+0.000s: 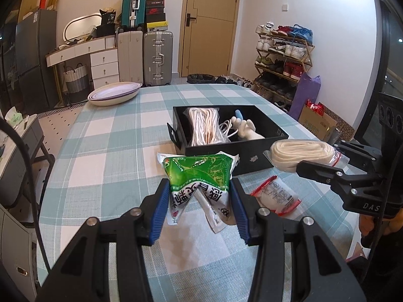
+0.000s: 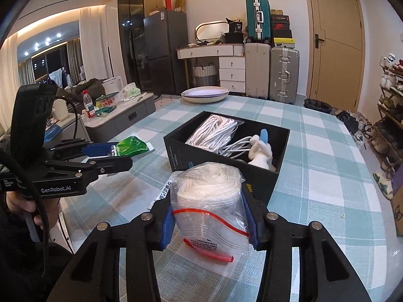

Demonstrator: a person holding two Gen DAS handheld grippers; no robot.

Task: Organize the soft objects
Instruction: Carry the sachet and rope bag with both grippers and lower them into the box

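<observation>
Green snack packet [image 1: 200,173] clamped in left gripper [image 1: 199,209], held above checked tablecloth [image 1: 113,151], black box [image 1: 252,148] at 1 o'clock (rope bundle [image 1: 204,125] inside), right gripper [image 2: 209,222] pinching bagged white cord [image 2: 211,188], box at 12 o'clock.

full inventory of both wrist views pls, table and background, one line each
green packet: 1, green and white, pinched in left gripper
zip bag of white cord: 1, clear with red seal, held in right gripper
small zip bag: 1, clear, red trim, on tablecloth
black box: 1, open, mid-table
rope bundle: 1, white, in box
plush toy: 1, white with blue, in box
plates: stack, white, far table edge
suitcases: 3, teal, beige, silver, by door
shoe rack: 1, right wall
left gripper: black, blue pads
right gripper: black, blue pads
</observation>
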